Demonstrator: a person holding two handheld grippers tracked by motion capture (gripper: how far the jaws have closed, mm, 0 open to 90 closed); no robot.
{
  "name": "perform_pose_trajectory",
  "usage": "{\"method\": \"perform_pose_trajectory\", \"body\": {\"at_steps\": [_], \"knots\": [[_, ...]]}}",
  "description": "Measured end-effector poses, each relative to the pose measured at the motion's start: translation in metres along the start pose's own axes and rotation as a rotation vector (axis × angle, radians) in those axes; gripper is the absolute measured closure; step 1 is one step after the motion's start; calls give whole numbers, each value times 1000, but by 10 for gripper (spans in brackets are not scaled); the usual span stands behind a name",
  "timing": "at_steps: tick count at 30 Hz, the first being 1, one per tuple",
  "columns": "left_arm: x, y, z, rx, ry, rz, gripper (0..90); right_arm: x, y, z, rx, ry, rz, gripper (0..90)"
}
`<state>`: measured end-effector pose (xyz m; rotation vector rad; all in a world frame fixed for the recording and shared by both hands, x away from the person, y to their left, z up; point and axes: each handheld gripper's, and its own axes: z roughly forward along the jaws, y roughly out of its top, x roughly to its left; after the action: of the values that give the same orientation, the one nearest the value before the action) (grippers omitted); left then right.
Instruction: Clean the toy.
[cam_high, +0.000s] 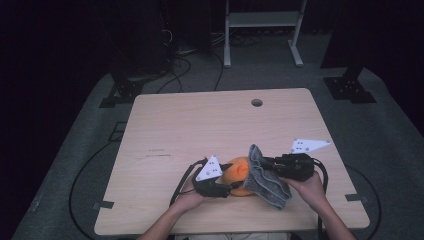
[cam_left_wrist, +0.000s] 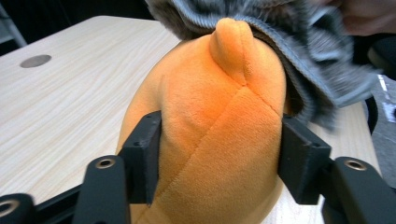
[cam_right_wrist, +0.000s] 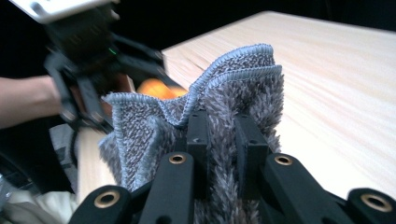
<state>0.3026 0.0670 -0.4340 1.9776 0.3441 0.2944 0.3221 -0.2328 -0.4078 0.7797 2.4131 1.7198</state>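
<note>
An orange plush toy (cam_high: 239, 170) (cam_left_wrist: 219, 121) lies on the wooden table (cam_high: 200, 125) near its front edge. My left gripper (cam_high: 231, 186) (cam_left_wrist: 219, 158) is shut on it, one pad pressing each side of its soft body. A grey fluffy cloth (cam_high: 267, 177) (cam_left_wrist: 289, 42) (cam_right_wrist: 224, 102) drapes over the toy's right side, up to its small ear. My right gripper (cam_high: 269, 163) (cam_right_wrist: 223, 135) is shut on that cloth, with the pile bunched between the jaws. In the right gripper view the left gripper (cam_right_wrist: 88, 60) is blurred behind the cloth, with a bit of the orange toy (cam_right_wrist: 156, 87).
A round hole (cam_high: 256, 102) sits in the table near its far edge. Bare wood stretches over the far and left parts. Beyond the table stand a white metal frame (cam_high: 262, 30) and black stands, with cables on the grey floor.
</note>
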Motion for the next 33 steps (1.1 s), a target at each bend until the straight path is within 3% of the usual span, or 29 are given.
{"method": "perform_pose_trajectory", "body": {"at_steps": [5,7,8,10,12,14,16,19,22,25,28,30,33], "knots": [[1,0,6,-9,-16,-5,238,-6,-13,-7,11,-20,26,780],[4,-1,9,8,-24,-28,132,-4,-12,-6,18,-17,16,779],[8,-2,10,35,-48,-57,97,-4,-12,-6,18,-14,10,779],[12,-4,10,38,-56,-67,93,-4,-12,-5,11,-3,12,779],[12,-3,8,33,-57,-55,169,-4,-11,-4,1,0,17,779],[9,-1,3,16,-23,-5,330,-4,-10,-2,-13,5,25,779],[7,3,-2,15,20,23,402,-4,-7,-1,-25,4,28,774],[14,10,-14,51,89,42,417,-4,2,7,-22,-5,7,775],[18,11,-21,90,169,64,419,-1,12,16,-58,23,4,776],[20,9,-19,112,213,49,416,8,25,29,-89,71,-18,776],[14,8,-12,131,186,22,355,14,35,45,-68,99,-46,777],[15,9,-13,137,121,-15,246,14,34,54,-19,93,-57,777],[23,9,-27,90,23,-62,222,5,21,51,-5,106,-10,778]]}}
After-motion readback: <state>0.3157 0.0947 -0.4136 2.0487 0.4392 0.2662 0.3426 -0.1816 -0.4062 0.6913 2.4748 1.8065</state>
